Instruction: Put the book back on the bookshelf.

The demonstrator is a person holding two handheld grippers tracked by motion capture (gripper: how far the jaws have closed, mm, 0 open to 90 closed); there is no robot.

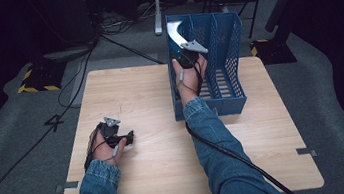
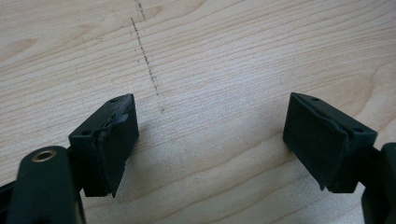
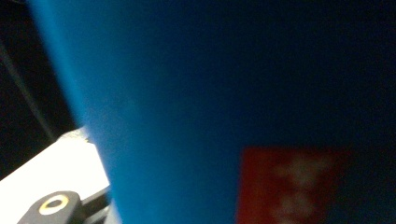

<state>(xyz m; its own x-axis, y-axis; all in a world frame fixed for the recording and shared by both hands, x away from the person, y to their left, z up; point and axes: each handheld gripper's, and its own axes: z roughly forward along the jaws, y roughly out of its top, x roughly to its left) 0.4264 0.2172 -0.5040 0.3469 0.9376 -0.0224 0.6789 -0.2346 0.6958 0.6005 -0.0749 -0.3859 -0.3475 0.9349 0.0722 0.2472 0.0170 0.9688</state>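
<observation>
Blue book (image 3: 224,93) blocks right claw's (image 1: 185,50) camera inside blue rack (image 1: 223,40).

no legible txt; red label (image 3: 289,186) on blue surface (image 3: 187,93), white marks too blurred.

The high view looks forward and down on the whole table (image 1: 170,178) from above. The left gripper view faces the same wood (image 2: 224,56) closely. The right gripper view is pressed against a blue surface (image 3: 196,93).
</observation>
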